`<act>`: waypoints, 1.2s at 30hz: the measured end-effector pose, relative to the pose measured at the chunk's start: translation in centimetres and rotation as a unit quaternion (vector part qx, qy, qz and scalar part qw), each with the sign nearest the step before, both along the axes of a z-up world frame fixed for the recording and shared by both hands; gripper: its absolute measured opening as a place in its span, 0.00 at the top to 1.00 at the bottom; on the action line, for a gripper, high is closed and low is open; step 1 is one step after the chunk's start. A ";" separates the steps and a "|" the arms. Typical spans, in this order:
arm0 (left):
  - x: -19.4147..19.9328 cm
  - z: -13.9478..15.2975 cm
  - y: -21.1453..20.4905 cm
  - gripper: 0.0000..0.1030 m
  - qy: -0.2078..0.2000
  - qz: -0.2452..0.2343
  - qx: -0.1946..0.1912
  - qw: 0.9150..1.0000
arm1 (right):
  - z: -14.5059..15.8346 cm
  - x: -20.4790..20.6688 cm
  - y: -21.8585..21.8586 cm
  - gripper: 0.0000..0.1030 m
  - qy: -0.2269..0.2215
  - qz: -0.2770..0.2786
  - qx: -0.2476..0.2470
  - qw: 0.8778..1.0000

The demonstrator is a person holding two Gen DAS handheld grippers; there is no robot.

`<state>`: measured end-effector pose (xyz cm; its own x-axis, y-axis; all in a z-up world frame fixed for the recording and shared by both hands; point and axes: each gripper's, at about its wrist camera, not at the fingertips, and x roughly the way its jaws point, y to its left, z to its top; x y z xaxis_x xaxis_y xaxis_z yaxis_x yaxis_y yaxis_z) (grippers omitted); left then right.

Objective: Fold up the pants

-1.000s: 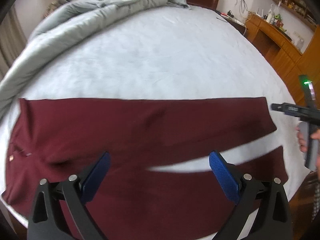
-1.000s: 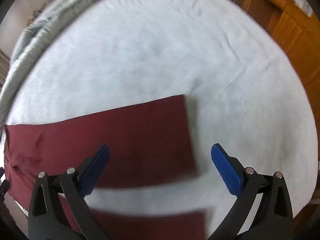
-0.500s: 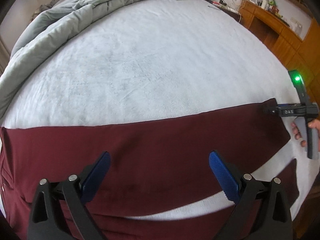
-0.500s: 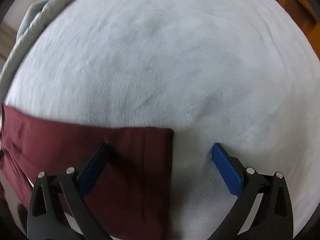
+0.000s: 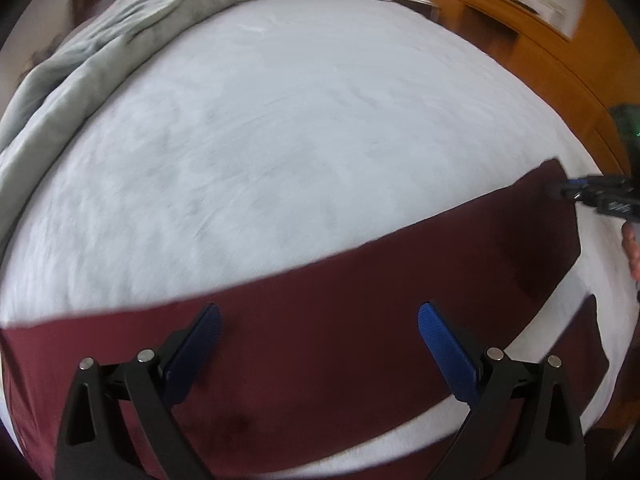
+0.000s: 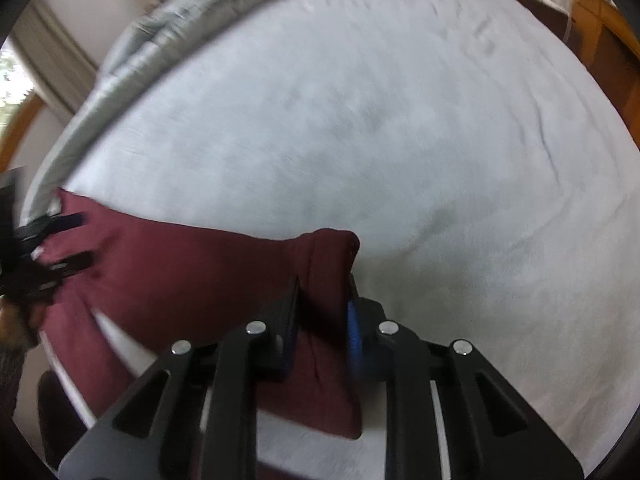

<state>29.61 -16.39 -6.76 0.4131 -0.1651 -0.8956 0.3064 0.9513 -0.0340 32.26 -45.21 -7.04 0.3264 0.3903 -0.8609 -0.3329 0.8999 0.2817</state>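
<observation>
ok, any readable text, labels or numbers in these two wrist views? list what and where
None can be read.
Pale marking on the side of the right gripper, as the left wrist view shows it: too blurred to read.
Maroon pants, white bed sheet, grey duvet: no print visible.
Small items on the wooden cabinet: too small and blurred to tell.

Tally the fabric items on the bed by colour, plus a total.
Maroon: 1, the pants, hem end pinched in the right gripper.
Grey: 1, the bunched duvet at the bed's far edge.
Pale blue-white: 1, the bed sheet.
Total: 3
</observation>
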 end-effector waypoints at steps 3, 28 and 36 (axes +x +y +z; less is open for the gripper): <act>1.2 -0.3 -1.3 0.04 -0.008 -0.064 -0.015 0.998 | 2.0 -1.2 0.1 0.81 -0.028 0.018 0.031 0.999; 5.6 -2.3 0.3 0.80 0.161 -0.168 -0.181 0.956 | 7.0 -4.6 -1.5 0.89 -0.079 0.051 0.089 0.992; -4.5 4.7 0.3 0.84 0.011 -0.165 -0.106 0.981 | 6.6 -7.7 -2.8 0.89 -0.088 0.019 0.105 0.990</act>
<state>25.10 -16.06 -2.06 0.2862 -0.4694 -0.8353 0.5935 0.7713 -0.2301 24.51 -48.06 -0.48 0.4456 0.5703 -0.6901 -0.4261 0.8130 0.3967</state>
